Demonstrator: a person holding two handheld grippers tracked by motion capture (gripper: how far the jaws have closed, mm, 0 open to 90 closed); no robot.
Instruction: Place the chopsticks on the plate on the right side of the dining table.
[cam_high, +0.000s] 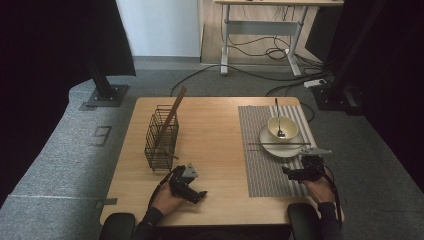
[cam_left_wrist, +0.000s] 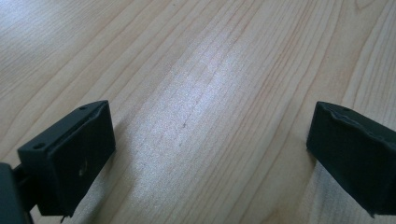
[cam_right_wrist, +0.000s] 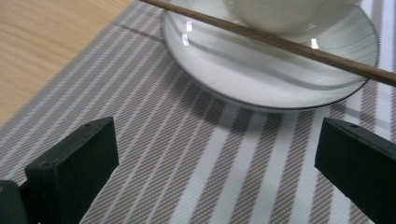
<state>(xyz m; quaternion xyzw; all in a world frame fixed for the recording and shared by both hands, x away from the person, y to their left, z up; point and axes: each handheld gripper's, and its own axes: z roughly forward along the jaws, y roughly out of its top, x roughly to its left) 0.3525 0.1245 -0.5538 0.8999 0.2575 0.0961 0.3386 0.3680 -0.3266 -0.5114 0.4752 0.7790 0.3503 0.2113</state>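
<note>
Chopstick (cam_right_wrist: 280, 44) lying flat across the near rim of the plate (cam_right_wrist: 224, 79), its long axis running left to right.
Nearest, the right gripper (cam_right_wrist: 215, 163) hovers over the striped placemat (cam_right_wrist: 154, 140) just before the plate, jaws wide, holding nothing; the left gripper (cam_left_wrist: 210, 149) stands wide over bare table (cam_left_wrist: 187, 70), well apart from the plate.

Between the left gripper's matt black plastic fingers (cam_left_wrist: 70, 158) lies smooth, faintly sheened wood-grain tabletop (cam_left_wrist: 196, 93). Beyond the right gripper's fingers (cam_right_wrist: 70, 172), a coarse woven striped placemat (cam_right_wrist: 196, 163) carries a glossy glazed plate (cam_right_wrist: 261, 74) crossed by a matt wooden chopstick (cam_right_wrist: 299, 49).
</note>
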